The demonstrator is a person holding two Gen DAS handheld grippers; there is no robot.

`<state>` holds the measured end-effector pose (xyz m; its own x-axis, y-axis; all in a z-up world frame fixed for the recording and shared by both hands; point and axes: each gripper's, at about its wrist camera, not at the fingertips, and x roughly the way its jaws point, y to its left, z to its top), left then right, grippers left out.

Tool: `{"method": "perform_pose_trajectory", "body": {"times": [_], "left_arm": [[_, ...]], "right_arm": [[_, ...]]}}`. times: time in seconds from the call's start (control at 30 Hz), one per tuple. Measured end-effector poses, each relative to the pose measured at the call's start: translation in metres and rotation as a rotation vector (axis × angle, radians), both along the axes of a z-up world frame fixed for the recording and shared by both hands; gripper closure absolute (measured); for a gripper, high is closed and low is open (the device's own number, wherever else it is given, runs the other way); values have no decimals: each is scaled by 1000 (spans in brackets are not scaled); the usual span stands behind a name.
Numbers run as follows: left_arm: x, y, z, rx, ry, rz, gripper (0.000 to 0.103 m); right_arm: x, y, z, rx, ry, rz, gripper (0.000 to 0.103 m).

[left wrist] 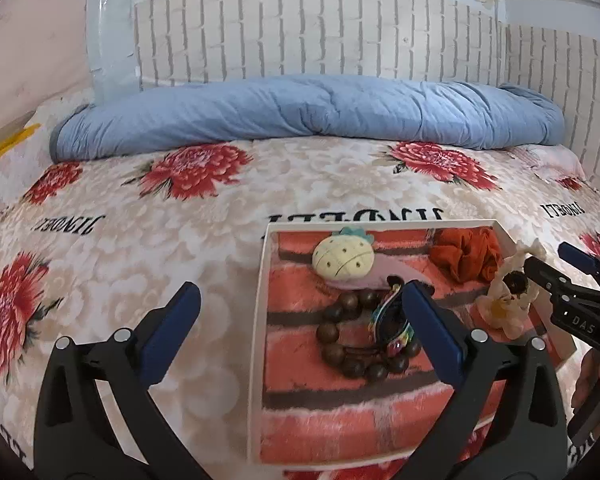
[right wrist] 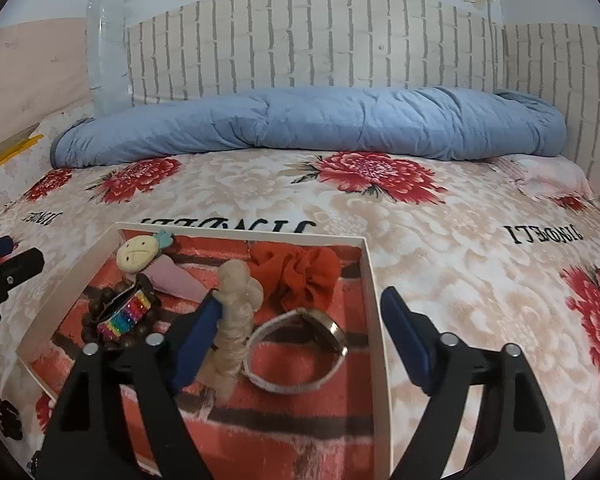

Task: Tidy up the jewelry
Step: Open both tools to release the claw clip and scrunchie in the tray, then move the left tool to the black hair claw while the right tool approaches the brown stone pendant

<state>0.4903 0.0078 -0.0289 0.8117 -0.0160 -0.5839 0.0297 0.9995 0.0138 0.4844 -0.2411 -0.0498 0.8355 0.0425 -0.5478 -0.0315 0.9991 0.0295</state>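
A white-rimmed tray [left wrist: 260,320] with a red brick-pattern lining lies on the bed; it also shows in the right wrist view [right wrist: 374,320]. In it lie a brown bead bracelet [left wrist: 340,312], a rainbow hair clip [right wrist: 126,312], a pineapple-shaped clip [left wrist: 342,258], an orange scrunchie [right wrist: 300,272], a cream fluffy hair clip [right wrist: 234,320] and a white-strap watch [right wrist: 300,344]. My left gripper [left wrist: 300,312] is open over the tray's left rim, its right finger above the bracelet. My right gripper [right wrist: 296,332] is open over the tray, straddling the watch, its left finger touching the fluffy clip.
The tray rests on a floral bedspread [left wrist: 140,264]. A rolled blue quilt [left wrist: 300,112] lies along the brick-pattern headboard [left wrist: 300,28] at the back. A yellow strip [left wrist: 4,148] shows at the far left edge.
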Motion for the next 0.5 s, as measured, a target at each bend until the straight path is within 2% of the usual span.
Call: {"method": "perform_pose_trajectory", "body": {"times": [0.23, 0.4, 0.5], "left_arm": [[-42, 21, 14, 11, 10, 30, 5], [-81, 41, 18, 41, 38, 62, 5], [-107, 54, 16, 54, 58, 84, 5]], "right_arm": [[-38, 5, 11, -50, 18, -12, 19], [-75, -1, 14, -49, 49, -27, 19], [-93, -9, 15, -30, 56, -40, 15]]}}
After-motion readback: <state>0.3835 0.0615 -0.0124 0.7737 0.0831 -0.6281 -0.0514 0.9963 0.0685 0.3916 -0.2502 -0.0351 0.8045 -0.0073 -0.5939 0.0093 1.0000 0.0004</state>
